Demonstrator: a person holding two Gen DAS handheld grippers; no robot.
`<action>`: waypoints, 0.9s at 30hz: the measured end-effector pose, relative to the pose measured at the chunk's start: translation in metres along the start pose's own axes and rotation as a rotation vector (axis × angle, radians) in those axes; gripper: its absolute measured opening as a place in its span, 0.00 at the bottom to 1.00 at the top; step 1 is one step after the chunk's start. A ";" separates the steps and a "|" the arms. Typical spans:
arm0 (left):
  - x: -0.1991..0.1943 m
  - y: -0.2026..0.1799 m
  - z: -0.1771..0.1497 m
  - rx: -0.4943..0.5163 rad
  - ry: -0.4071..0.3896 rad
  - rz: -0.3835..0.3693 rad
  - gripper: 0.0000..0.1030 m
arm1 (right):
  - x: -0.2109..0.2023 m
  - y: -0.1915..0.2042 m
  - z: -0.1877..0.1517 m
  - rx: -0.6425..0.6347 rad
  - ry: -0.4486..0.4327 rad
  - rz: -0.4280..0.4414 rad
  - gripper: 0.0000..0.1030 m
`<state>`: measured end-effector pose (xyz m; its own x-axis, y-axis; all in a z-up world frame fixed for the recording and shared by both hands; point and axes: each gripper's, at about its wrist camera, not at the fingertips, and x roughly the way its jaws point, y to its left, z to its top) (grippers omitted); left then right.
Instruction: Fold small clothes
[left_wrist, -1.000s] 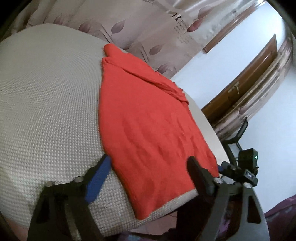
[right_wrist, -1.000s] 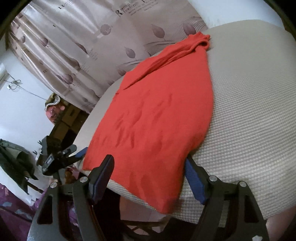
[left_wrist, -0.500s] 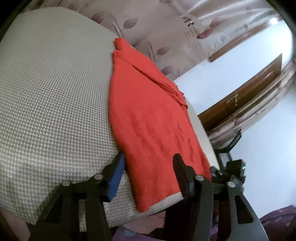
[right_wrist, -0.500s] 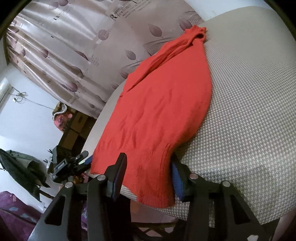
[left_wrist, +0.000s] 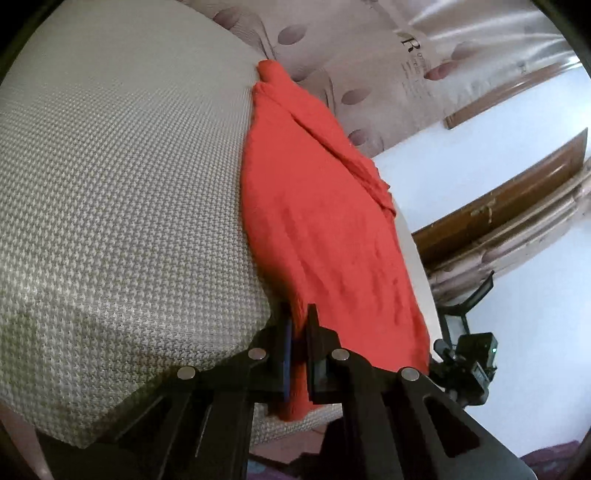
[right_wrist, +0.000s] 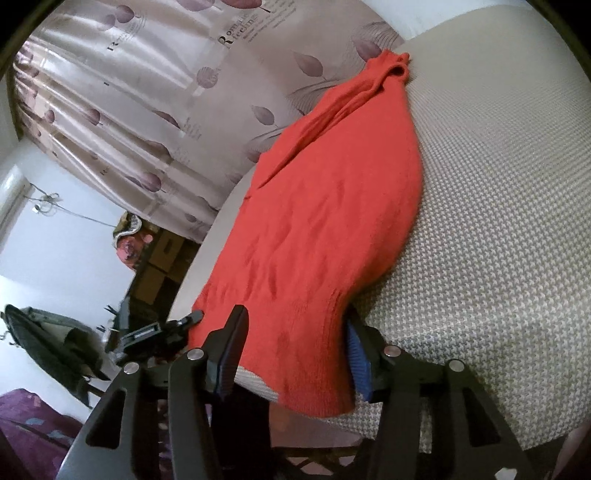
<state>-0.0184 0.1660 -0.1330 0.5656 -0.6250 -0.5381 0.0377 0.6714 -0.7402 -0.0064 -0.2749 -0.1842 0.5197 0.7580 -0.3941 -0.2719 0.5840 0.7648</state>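
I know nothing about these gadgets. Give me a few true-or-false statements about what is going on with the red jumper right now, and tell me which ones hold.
1. The red jumper lies on a checked grey cloth. True.
2. The left gripper is shut on the jumper's hem. True.
3. The jumper is already folded into a small square. False: it lies stretched out at full length.
4. The right gripper is nowhere near the jumper. False: the hem sits between its fingers, whose jaws are opening slightly.
5. A curtain with a leaf pattern hangs behind. True.
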 end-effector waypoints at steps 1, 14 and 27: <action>0.000 -0.002 -0.001 0.008 -0.006 0.007 0.06 | 0.000 -0.001 0.001 0.009 0.003 0.004 0.44; -0.028 -0.017 0.001 0.055 -0.122 -0.076 0.05 | -0.002 0.009 0.004 0.059 0.007 0.079 0.10; -0.026 -0.016 0.002 0.071 -0.110 -0.064 0.05 | -0.012 0.009 0.002 0.073 -0.013 0.099 0.10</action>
<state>-0.0326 0.1724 -0.1063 0.6466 -0.6226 -0.4407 0.1325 0.6606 -0.7389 -0.0130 -0.2793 -0.1718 0.5041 0.8069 -0.3080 -0.2634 0.4832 0.8350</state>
